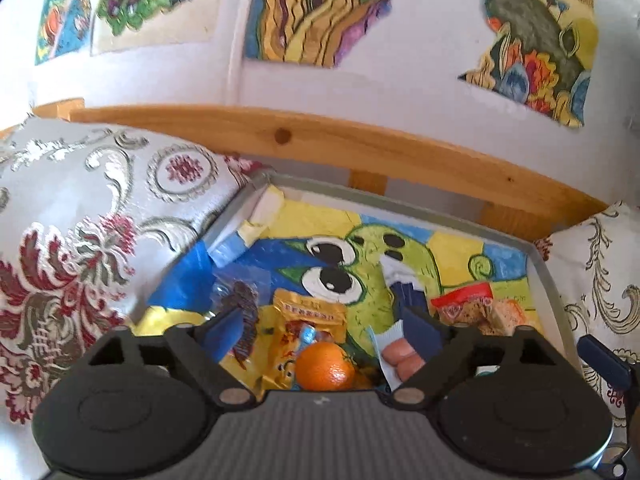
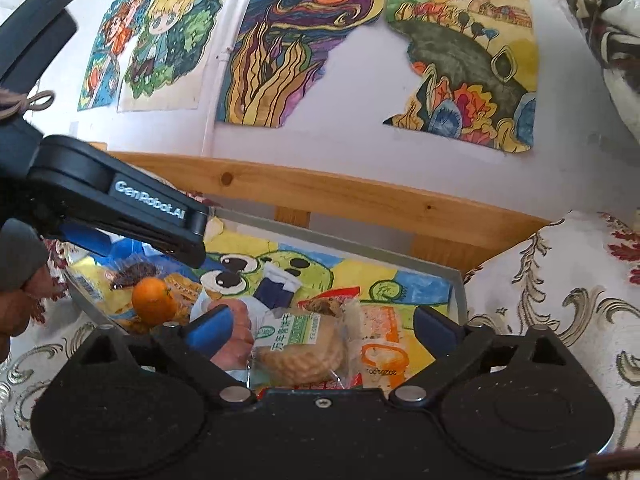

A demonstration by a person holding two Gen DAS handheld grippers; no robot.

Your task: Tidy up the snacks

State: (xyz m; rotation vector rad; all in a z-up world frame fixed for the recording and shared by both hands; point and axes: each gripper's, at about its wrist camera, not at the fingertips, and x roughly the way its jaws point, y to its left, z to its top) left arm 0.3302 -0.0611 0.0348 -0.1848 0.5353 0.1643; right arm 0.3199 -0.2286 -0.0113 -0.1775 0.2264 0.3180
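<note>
A grey tray with a painted cartoon floor holds the snacks. My left gripper hangs open over it. Below its fingers lie a tangerine, a yellow snack packet and a sausage packet. A dark snack in clear wrap lies to the left and a red-topped cookie packet to the right. My right gripper is open above a round biscuit packet, beside an orange-and-white packet. The tangerine and the left gripper's body show at the left.
Patterned cushions flank the tray. Behind it runs a wooden rail under a white wall with coloured drawings. A dark blue-and-white packet lies mid-tray. A person's hand is at the left edge.
</note>
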